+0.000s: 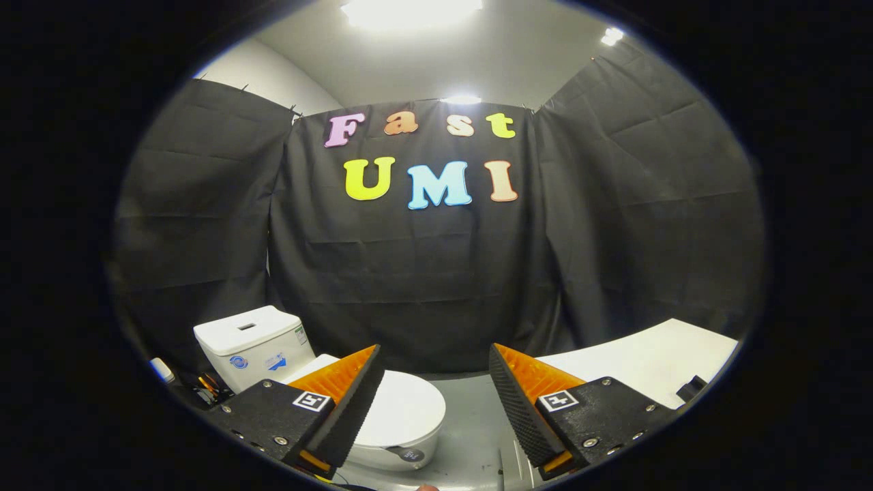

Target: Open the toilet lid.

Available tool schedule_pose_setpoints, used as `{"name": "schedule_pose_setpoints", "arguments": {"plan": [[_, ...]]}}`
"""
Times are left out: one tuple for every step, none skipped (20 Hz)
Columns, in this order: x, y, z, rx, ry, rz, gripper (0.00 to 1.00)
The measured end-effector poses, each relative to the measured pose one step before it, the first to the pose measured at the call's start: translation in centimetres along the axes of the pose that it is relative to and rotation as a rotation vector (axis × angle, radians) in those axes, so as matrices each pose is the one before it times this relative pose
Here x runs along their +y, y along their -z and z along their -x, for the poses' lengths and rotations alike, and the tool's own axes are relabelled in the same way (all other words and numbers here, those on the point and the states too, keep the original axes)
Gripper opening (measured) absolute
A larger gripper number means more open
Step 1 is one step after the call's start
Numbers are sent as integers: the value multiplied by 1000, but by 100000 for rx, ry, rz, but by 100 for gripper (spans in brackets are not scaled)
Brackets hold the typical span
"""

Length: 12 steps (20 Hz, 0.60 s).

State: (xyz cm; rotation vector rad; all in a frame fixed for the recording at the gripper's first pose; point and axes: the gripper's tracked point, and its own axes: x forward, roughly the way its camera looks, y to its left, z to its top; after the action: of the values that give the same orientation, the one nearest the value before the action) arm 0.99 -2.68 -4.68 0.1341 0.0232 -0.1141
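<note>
Both jaws apart, toilet lid (408, 409) between.

Black cloth walls (423, 273) hung on three sides. White ceiling (477, 61) carried bright lights (409, 10). Grey floor (470, 423) below; white counter (648, 368) stood at right.

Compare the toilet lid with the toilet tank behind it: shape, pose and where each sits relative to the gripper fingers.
The toilet lid is a rounded oval lying flat and closed; the toilet tank is a boxy block standing upright. The lid lies just ahead of the open gripper, partly behind one finger, untouched; the tank stands beyond the fingers, off to the side. The tank carries stickers on its front. Both are white.
</note>
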Motion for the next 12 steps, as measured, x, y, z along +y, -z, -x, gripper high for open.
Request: {"name": "schedule_pose_setpoints", "arguments": {"plan": [[57, 538, -132, 1041, -192, -1792, 95], [227, 414, -176, 855, -978, -2156, 95], [430, 508, -47, 674, -1325, -2715, 95], [420, 560, -209, 1082, -1197, -2190, 94], [281, 930, -412, 1549, -650, -1521, 94], [133, 766, -197, 1810, -245, -786, 94], [163, 779, -187, 1910, -14, -698, 94], [166, 722, -354, 1589, -21, -1182, 94], [351, 765, -127, 1723, -524, -1754, 95], [459, 879, -288, 1967, -1038, -2593, 95], [503, 953, -345, 1817, -1428, -3366, 96], [417, 900, -355, 2180, -1228, -4184, 96]]}}
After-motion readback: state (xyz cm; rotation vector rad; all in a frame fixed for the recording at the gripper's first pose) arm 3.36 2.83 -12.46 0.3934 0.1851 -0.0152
